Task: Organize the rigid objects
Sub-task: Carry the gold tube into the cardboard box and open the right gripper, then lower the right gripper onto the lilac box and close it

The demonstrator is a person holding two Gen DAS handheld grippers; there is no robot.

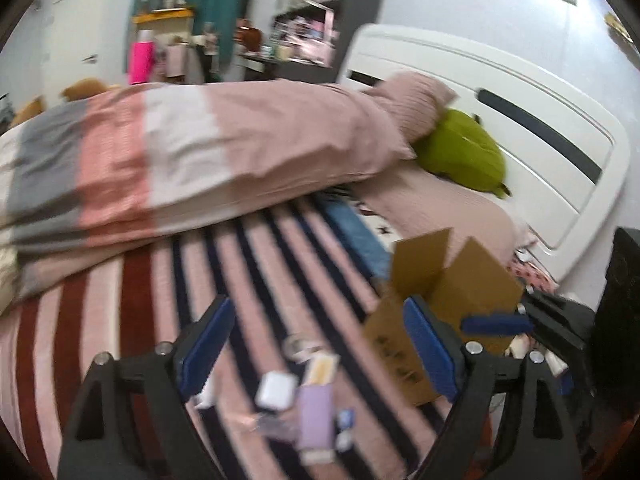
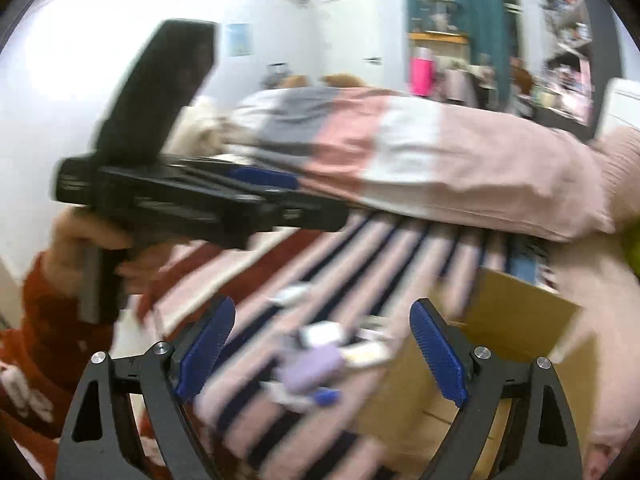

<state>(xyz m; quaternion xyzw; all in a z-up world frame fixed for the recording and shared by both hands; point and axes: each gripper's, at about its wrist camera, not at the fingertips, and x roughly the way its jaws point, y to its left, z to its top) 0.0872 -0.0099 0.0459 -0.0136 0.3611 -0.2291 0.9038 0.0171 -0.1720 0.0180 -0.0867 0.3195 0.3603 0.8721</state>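
Both tools, left tool [image 1: 316, 350] and right tool [image 2: 322, 346], gaped empty beside the cardboard box [image 1: 452, 300]; I feared either snagging its flaps.

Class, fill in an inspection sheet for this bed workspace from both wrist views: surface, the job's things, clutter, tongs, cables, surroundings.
Surface: striped blanket on a bed, with a folded duvet behind it.
Job's things: small items in a loose pile, among them a lilac case and a white box; an open cardboard box beside them.
Clutter: green cushion by the headboard.
Tongs: left tongs open, nothing between them; right tongs open, nothing between them.
Cables: nothing seen.
Surroundings: white headboard, crowded shelves, teal curtain; pictures are blurred.
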